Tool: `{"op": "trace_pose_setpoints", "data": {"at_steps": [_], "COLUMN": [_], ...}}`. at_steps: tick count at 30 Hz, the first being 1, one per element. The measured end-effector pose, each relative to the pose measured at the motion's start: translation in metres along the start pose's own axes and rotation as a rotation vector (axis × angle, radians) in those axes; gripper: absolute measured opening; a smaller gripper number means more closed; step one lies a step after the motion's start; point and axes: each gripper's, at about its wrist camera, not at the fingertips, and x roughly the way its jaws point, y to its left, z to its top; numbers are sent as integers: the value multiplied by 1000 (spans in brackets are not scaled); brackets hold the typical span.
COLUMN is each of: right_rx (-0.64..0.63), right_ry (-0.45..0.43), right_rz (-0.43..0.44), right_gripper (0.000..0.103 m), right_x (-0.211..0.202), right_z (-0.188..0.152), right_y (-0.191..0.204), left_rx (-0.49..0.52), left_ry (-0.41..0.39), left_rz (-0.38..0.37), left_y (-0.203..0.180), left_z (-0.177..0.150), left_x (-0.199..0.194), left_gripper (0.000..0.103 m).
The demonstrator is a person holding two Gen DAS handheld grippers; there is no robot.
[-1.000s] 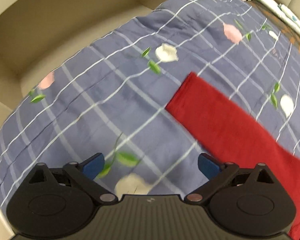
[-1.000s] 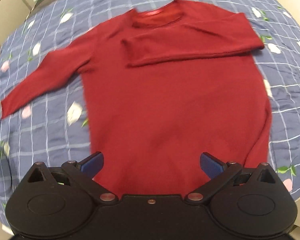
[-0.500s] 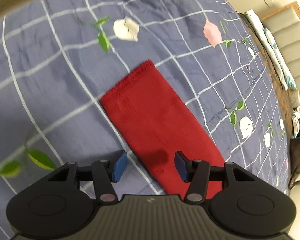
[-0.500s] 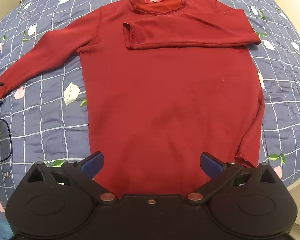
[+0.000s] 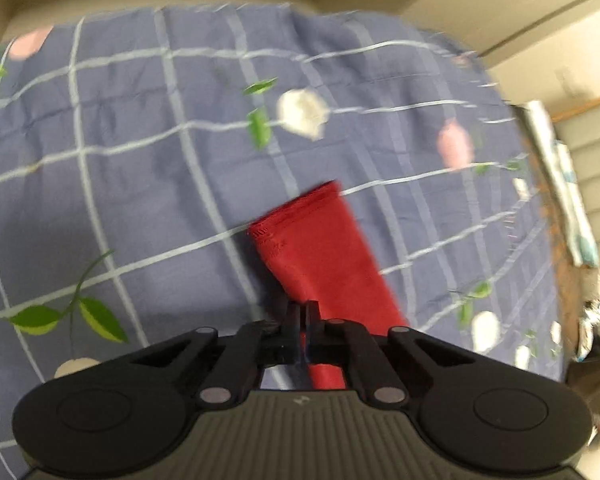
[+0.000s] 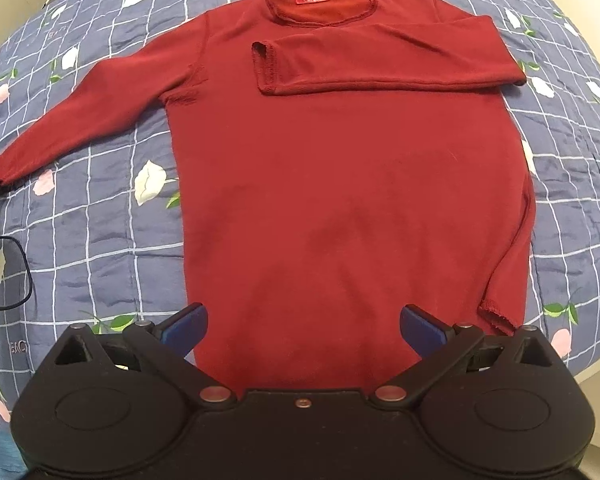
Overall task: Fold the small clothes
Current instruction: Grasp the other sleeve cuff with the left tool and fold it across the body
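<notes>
a: two claws. the left gripper point(image 5: 301, 314) has its jaws pinched together on the sweater's outstretched sleeve point(image 5: 320, 248), near the cuff.

b: and the right gripper point(image 6: 303, 322)?

a: jaws spread wide, gripping nothing, poised over the hem of the red sweater point(image 6: 340, 184), which lies flat on the bedspread point(image 6: 100, 220), other sleeve folded across the chest.

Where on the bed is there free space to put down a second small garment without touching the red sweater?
The bare quilt beside the sweater, below the outstretched sleeve, is the widest free patch, bordered low down by a thin black cable. A narrower strip lies past the folded sleeve side. The middle is covered. The left gripper occupies the outstretched cuff.
</notes>
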Motion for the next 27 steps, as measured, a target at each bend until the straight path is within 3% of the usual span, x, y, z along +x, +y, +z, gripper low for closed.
{"op": "trace_pose_setpoints", "data": {"at_steps": [7, 14, 22, 27], "right_rx": [39, 68, 86, 107], "right_ry": [-33, -54, -64, -82], "right_rz": [31, 71, 123, 141], "right_gripper": [102, 102, 102, 102], "right_x": [-3, -2, 4, 4], "right_z": [-2, -7, -6, -1], "right_y": [-9, -23, -55, -88], "left_rx": [94, 334, 655, 851], "left_ry": [-68, -122, -201, -215], "left_rz": [-40, -161, -283, -344], "left_y": [-27, -80, -161, -210], "left_z": [-5, -33, -108, -178], "left_x": [-28, -80, -134, -158], "left_gripper": [0, 0, 0, 0]}}
